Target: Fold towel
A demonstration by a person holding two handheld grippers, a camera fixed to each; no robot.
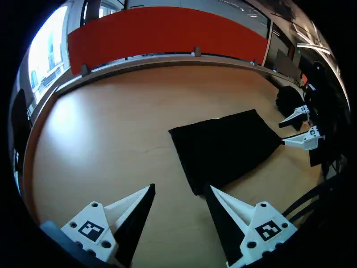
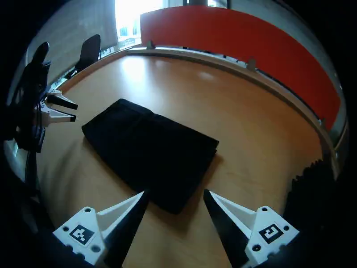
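A black towel point(image 1: 223, 147) point(image 2: 147, 152) lies flat on the wooden table point(image 1: 111, 134) point(image 2: 250, 120), apparently doubled over with a thick edge. In the left gripper view my left gripper point(image 1: 179, 187) is open and holds nothing; its right fingertip sits close beside the towel's near corner. The right gripper point(image 1: 282, 134) appears open at the towel's far right edge. In the right gripper view my right gripper point(image 2: 175, 193) is open, with the towel's near edge reaching between its fingertips. Off the towel's left end, the left gripper point(image 2: 76, 112) hovers open.
A red divider panel point(image 1: 165, 35) point(image 2: 250, 44) runs along the table's far edge. Office chairs point(image 2: 89, 51) and bright windows stand beyond the table. A black bag point(image 1: 289, 99) sits near the right gripper. A dark shape point(image 2: 312, 192) fills the lower right.
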